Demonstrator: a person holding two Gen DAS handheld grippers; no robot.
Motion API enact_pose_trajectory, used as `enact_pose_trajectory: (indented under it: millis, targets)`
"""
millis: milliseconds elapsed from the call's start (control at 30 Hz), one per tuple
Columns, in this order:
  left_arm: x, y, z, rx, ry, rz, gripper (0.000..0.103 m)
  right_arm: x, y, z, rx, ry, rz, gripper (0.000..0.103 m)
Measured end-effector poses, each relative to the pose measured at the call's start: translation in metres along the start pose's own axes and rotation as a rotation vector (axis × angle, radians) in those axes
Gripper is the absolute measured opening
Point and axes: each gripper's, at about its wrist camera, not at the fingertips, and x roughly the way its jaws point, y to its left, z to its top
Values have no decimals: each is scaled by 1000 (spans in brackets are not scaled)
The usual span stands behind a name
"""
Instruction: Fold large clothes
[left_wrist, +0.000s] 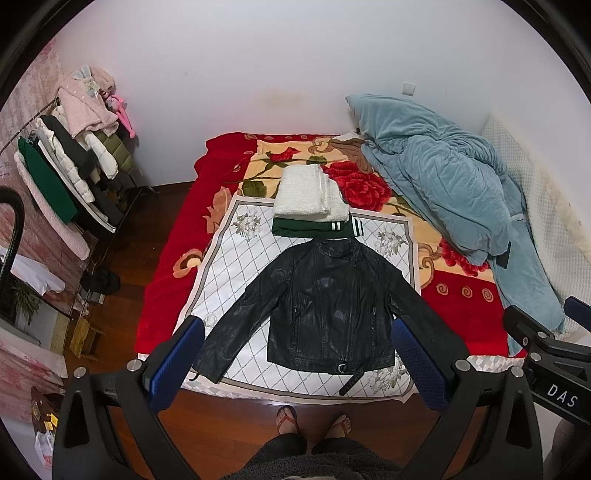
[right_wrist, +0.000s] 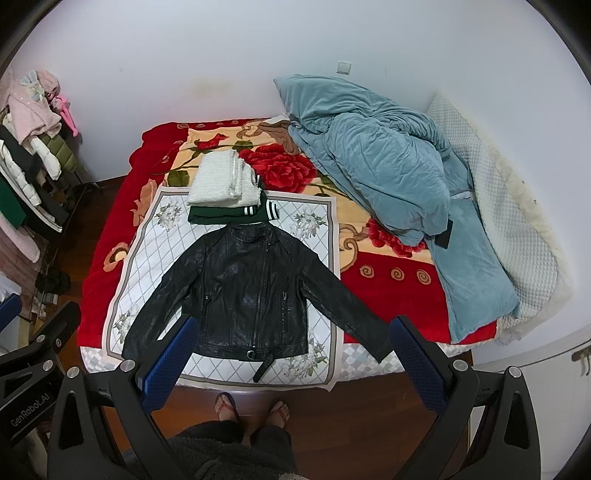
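Observation:
A black leather jacket (left_wrist: 325, 299) (right_wrist: 251, 288) lies flat, front up, sleeves spread, on a white patterned cloth (left_wrist: 240, 258) (right_wrist: 147, 266) at the bed's near edge. Its belt strap hangs off the hem. Behind the collar sit a folded green garment (left_wrist: 314, 227) (right_wrist: 225, 215) and a folded white one (left_wrist: 306, 192) (right_wrist: 221, 182). My left gripper (left_wrist: 299, 354) hovers high above the jacket's hem, open and holding nothing. My right gripper (right_wrist: 291, 354) is likewise open and holding nothing above the hem. Each gripper shows at the edge of the other's view.
A red floral blanket (left_wrist: 166, 266) covers the bed, with a crumpled blue duvet (left_wrist: 443, 177) (right_wrist: 376, 166) and a dark phone (right_wrist: 443, 236) on the right. A loaded clothes rack (left_wrist: 66, 173) stands left. The person's feet in sandals (left_wrist: 314, 421) are on the wooden floor.

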Motion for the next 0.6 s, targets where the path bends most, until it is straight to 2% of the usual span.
enact_pose_trajectory:
  millis: [500, 600]
  targets:
    - [0, -1, 7, 0, 1, -7, 103, -1, 2, -1, 11, 14, 3, 103]
    - [10, -1, 12, 9, -35, 20, 103, 8, 1, 7, 42, 42, 13, 103]
